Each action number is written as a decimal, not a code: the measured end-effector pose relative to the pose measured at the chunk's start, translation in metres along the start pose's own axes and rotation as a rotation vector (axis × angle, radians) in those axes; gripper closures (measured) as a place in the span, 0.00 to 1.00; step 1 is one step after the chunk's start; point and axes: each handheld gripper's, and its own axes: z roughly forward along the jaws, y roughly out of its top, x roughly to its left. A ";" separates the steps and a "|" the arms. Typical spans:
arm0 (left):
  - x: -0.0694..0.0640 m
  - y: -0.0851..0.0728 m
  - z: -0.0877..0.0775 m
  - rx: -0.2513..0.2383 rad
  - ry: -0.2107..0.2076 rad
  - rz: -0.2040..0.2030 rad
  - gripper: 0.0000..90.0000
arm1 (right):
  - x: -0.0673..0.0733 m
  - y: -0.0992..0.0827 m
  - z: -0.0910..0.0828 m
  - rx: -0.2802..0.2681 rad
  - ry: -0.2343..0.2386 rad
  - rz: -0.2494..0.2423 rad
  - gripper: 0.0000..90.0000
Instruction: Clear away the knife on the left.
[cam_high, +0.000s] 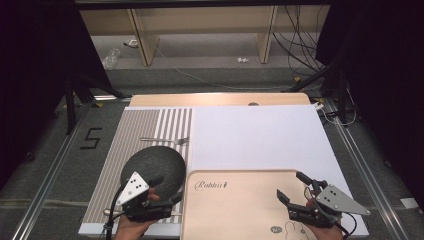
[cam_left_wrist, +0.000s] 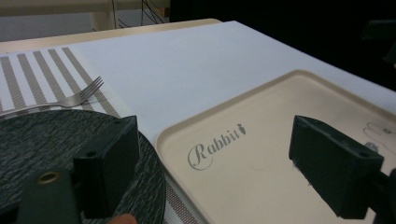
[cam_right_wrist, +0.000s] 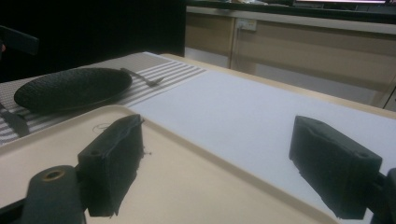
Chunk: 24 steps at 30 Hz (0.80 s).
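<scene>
Beneath the spread left claw (cam_high: 169, 191), dark plate (cam_high: 152, 167) edge and tray (cam_high: 240, 200), right claw (cam_high: 295, 186) spread above tray

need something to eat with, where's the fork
In the high view the fork lies on the striped placemat at the table's left, just beyond the black plate, its tines pointing right toward the white mat.

Open room ahead, clutter at the left

We see the white sheet (cam_high: 255, 135) bare toward twelve o'clock; at nine to ten o'clock the dark plate (cam_high: 160, 167) and fork (cam_high: 165, 140) block our path, the tray (cam_high: 240, 200) lying bare between our grippers.
</scene>
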 end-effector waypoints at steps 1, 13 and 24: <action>0.000 0.001 -0.001 0.006 0.004 0.014 0.18 | 0.000 0.000 0.000 -0.001 -0.002 0.001 0.21; 0.011 0.010 -0.015 0.112 0.025 0.065 0.18 | -0.002 -0.001 0.000 0.002 -0.010 0.008 0.21; 0.027 0.010 -0.023 0.338 0.106 0.163 0.18 | -0.003 -0.002 0.002 0.011 -0.017 0.015 0.21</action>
